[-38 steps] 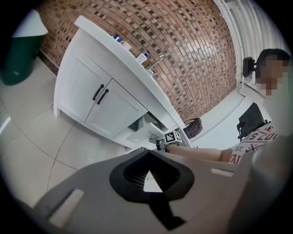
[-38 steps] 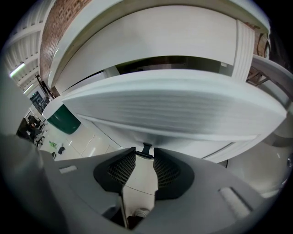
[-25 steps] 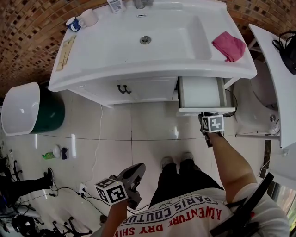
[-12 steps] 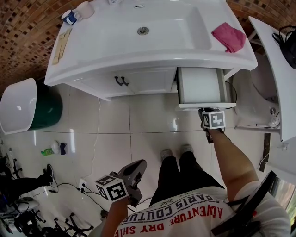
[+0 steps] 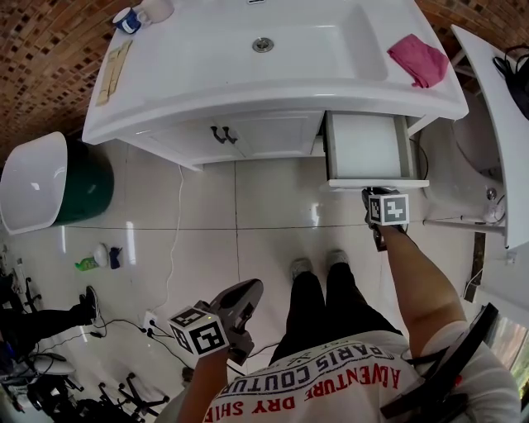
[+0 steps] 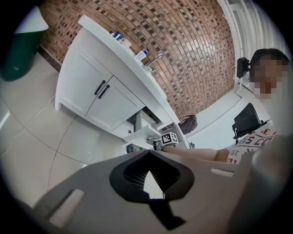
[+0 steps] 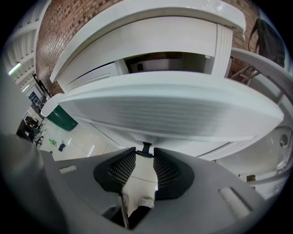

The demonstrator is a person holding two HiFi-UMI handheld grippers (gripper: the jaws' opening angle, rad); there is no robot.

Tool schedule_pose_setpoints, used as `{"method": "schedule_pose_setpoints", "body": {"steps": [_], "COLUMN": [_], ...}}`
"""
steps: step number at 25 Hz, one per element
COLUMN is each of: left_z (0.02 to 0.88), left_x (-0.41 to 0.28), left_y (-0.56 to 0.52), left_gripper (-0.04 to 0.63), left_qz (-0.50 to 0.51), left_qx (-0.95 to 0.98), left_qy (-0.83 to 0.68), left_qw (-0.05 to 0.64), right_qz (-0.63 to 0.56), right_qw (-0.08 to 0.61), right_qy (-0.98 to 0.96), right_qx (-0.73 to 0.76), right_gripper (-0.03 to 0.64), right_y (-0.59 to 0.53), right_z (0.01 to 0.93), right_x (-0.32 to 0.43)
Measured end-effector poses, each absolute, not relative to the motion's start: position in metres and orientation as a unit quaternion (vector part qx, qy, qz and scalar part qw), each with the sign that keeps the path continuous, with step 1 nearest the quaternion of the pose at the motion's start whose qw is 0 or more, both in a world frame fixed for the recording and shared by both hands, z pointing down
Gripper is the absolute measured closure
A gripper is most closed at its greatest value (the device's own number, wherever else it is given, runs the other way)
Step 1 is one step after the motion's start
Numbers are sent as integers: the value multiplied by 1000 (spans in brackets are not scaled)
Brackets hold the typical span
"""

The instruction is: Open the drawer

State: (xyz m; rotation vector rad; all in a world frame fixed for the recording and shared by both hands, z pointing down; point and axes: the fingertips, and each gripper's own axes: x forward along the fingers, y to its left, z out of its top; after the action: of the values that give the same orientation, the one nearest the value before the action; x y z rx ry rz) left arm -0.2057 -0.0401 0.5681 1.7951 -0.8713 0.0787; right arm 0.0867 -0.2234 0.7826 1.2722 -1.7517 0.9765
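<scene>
The white drawer (image 5: 368, 144) stands pulled out of the vanity's (image 5: 248, 87) right side. My right gripper (image 5: 374, 197) is at the drawer's front edge, its marker cube (image 5: 387, 208) just behind. In the right gripper view the drawer front (image 7: 169, 105) fills the top, and the small black handle (image 7: 146, 147) sits between the tips of my right gripper (image 7: 144, 155), which is shut on it. My left gripper (image 5: 248, 289) hangs low over the floor, far from the vanity. Its tips (image 6: 149, 154) meet with nothing between them. The left gripper view shows the drawer (image 6: 142, 135) from the side.
A pink cloth (image 5: 420, 59) lies on the counter's right end, cups (image 5: 128, 18) at its left. Cupboard doors with black handles (image 5: 221, 134) are left of the drawer. A green bin (image 5: 78, 194) with a white lid stands left, a white table (image 5: 496, 124) right. A cable (image 5: 173, 248) crosses the tiles.
The head view has shifted slightly. The right gripper stays on the handle with the drawer pulled out, perhaps a touch further. The left gripper has kept still.
</scene>
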Motion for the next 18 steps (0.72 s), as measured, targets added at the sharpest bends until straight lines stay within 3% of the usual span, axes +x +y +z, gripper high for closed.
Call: {"method": "schedule_pose_setpoints", "body": {"steps": [9,18], "left_z": [566,555], "left_x": [-207,-206], "left_y": [-43,-49], "left_gripper": [603,603], "left_qz": [33,38], "left_qx": [765,780], "left_qy": [-357,-329], "left_qw": [535,531], "right_qz": [373,408], "right_qw": [389,345], "right_qy": [-676,-697], "right_qx": [502,479], "right_gripper": [485,489], "right_y": [-221,-181], "right_z": [782,746], "right_x": [89,78]}}
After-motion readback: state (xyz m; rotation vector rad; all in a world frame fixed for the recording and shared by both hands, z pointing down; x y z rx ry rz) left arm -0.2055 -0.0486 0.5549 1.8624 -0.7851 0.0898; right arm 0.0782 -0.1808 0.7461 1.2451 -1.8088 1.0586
